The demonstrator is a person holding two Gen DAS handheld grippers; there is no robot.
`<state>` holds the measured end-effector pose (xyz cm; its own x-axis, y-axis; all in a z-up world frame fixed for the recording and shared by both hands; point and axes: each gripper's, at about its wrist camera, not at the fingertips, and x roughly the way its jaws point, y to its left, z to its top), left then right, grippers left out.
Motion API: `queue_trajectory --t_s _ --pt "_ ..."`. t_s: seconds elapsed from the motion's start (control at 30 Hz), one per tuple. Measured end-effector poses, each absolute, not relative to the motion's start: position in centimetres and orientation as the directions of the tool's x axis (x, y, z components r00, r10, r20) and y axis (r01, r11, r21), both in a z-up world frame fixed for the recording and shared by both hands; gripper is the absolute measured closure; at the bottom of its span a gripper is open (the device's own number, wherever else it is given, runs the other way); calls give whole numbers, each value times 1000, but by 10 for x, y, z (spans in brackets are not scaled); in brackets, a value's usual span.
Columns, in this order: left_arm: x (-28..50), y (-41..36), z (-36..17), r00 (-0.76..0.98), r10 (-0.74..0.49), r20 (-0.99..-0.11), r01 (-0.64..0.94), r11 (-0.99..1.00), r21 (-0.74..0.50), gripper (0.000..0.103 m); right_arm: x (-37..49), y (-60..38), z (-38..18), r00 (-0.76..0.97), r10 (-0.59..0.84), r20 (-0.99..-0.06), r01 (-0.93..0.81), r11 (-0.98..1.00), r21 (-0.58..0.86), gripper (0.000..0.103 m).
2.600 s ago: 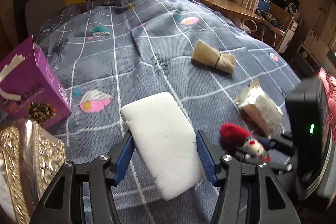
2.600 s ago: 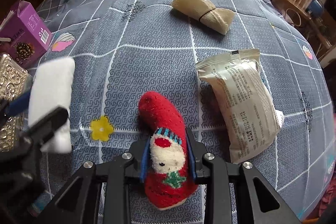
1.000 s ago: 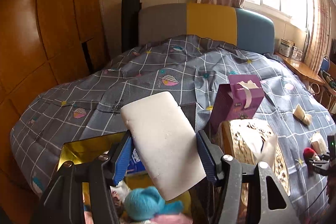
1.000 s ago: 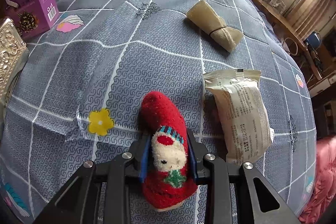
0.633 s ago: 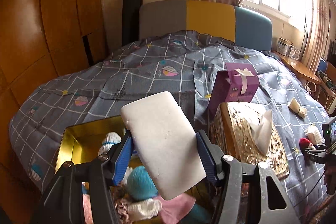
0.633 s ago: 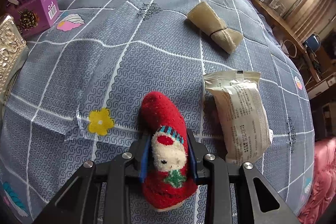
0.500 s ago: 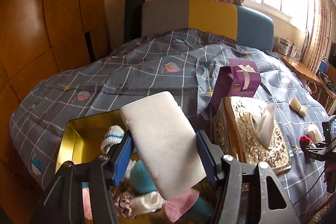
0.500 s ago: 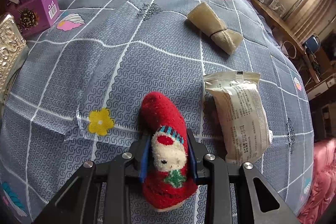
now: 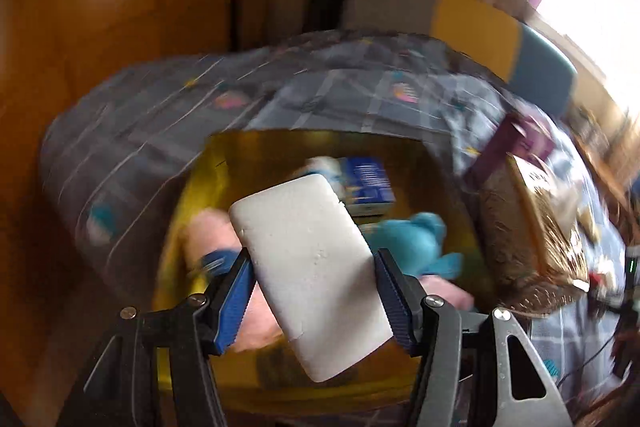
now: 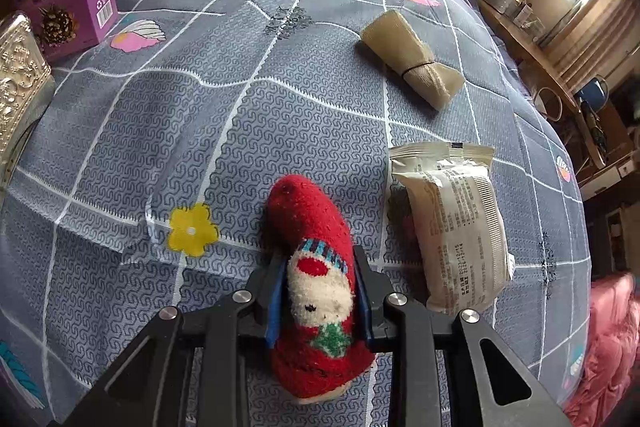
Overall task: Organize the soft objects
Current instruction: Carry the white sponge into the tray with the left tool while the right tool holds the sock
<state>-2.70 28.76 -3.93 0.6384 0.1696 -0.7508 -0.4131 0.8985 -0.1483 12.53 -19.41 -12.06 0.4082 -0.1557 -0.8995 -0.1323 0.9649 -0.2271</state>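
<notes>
My left gripper [image 9: 312, 259] is shut on a white foam sponge [image 9: 308, 267] and holds it above a gold open box [image 9: 224, 163] on the bed. The box holds soft things: a blue plush [image 9: 416, 239], pink cloth [image 9: 208, 231] and a blue packet [image 9: 368, 183]. The left wrist view is blurred by motion. My right gripper [image 10: 320, 267] is shut on a red Santa sock [image 10: 316, 267] that lies on the grey checked bedspread [image 10: 200, 107]. A rolled beige cloth [image 10: 412, 63] lies farther back.
A gold tissue box [image 9: 536, 227] and a purple carton [image 10: 68, 3] stand right of the gold box. A white sealed packet [image 10: 456, 223] lies right of the sock. A wooden wall [image 9: 80, 27] is at the left; a desk [image 10: 532, 43] stands beyond the bed's right side.
My left gripper has tilted down and moved over the gold box with the sponge still held; the box now fills the view. The right gripper and sock have not moved.
</notes>
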Motion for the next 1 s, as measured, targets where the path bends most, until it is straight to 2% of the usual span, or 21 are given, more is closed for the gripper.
queue_trajectory --t_s 0.13,0.37,0.57,0.67,0.87,1.0 --pt "-44 313 -48 636 120 -762 -460 853 -249 43 124 -194 -120 410 -159 -898 -134 964 -232 74" --pt "-32 311 -56 632 81 -771 -446 851 -276 43 123 -192 -120 413 -166 -895 -136 961 -241 73" --pt "11 322 -44 622 204 -756 -455 880 -137 42 120 -190 -119 416 -173 -893 -140 958 -251 73" --pt "33 334 -47 613 208 -762 -450 885 -121 40 121 -191 -119 416 -172 -893 -139 958 -250 73" --pt "75 356 -84 504 201 -840 -455 889 -60 35 123 -192 -120 414 -173 -894 -135 959 -248 73" --pt "67 358 -87 517 207 -831 -478 875 -80 30 124 -194 -121 412 -170 -895 -133 961 -244 73"
